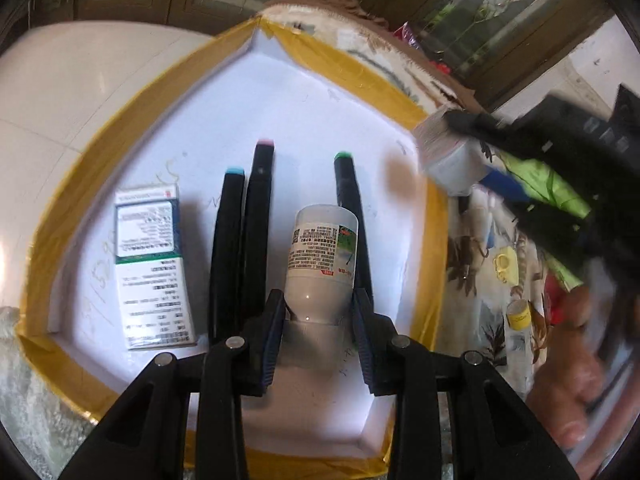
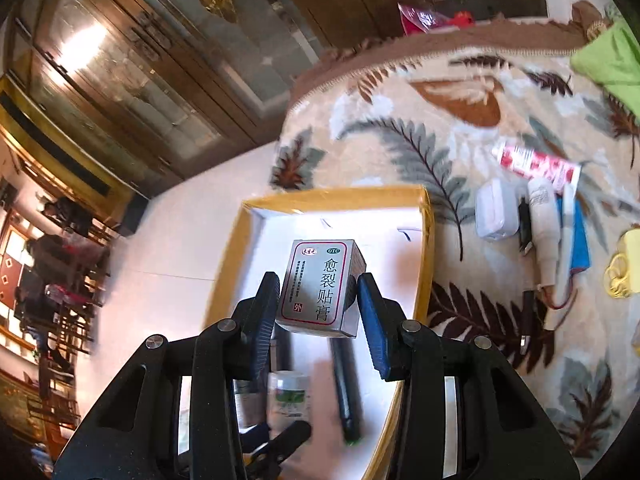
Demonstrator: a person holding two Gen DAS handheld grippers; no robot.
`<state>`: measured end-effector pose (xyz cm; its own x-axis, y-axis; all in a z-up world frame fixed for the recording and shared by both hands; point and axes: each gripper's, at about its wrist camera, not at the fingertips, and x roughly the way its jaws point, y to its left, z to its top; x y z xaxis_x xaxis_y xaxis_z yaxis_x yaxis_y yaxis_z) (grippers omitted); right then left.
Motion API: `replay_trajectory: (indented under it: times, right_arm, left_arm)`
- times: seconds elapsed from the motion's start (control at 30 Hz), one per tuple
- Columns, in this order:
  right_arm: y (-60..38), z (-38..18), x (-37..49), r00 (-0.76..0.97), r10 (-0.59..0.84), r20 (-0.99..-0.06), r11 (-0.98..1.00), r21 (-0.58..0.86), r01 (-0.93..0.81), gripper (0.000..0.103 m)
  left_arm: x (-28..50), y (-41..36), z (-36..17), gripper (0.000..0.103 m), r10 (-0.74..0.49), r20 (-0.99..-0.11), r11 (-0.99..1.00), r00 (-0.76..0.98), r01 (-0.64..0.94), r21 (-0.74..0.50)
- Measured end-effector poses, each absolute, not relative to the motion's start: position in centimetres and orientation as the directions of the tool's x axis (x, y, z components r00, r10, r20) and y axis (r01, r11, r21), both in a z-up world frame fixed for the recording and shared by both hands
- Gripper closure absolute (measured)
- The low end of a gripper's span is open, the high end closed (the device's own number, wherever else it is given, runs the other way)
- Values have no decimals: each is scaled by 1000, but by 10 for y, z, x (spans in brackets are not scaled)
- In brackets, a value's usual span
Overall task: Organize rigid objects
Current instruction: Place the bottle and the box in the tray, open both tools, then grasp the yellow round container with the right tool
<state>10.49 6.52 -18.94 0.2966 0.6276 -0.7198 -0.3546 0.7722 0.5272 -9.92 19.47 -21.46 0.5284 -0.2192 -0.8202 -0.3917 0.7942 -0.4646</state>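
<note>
A yellow-edged box with a white floor [image 1: 320, 92] sits on a leaf-patterned rug. My left gripper [image 1: 318, 312] is shut on a white labelled bottle [image 1: 322, 256] and holds it low inside the box. Beside it lie three black markers [image 1: 260, 220] and a white-green medicine carton [image 1: 150, 264]. My right gripper [image 2: 318, 308] is shut on a grey medicine carton with red border [image 2: 320, 288], held above the box [image 2: 426, 240]. That carton also shows, blurred, in the left wrist view [image 1: 444, 156] over the box's right rim.
On the rug to the right of the box lie a white case [image 2: 494, 216], a red-white tube [image 2: 540, 164], a white bottle [image 2: 544, 220], a blue flat item [image 2: 580, 236], yellow items [image 2: 624, 268] and a green cloth [image 2: 612, 64]. White floor tiles lie left; a glass cabinet stands behind.
</note>
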Motion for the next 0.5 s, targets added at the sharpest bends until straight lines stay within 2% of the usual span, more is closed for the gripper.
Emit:
replay_trajectory:
  times: [0.13,0.33,0.5]
  right_arm:
    - [76,-213,114,267,578,-771,802,476,-362,63]
    - [94,-218,115,275,536,-798,820,415,-395,63]
    - [107,-234,117,254,464,-849,852,348,-392,63]
  left_arm:
    - [-92,190,-224,70,-221,-832,799,509,-395,-454]
    - [-91,184,-221,69,-162,-854,828,495,-403,-391]
    - [-91,187,-221,69,-162,-857,824,490,-411,-391]
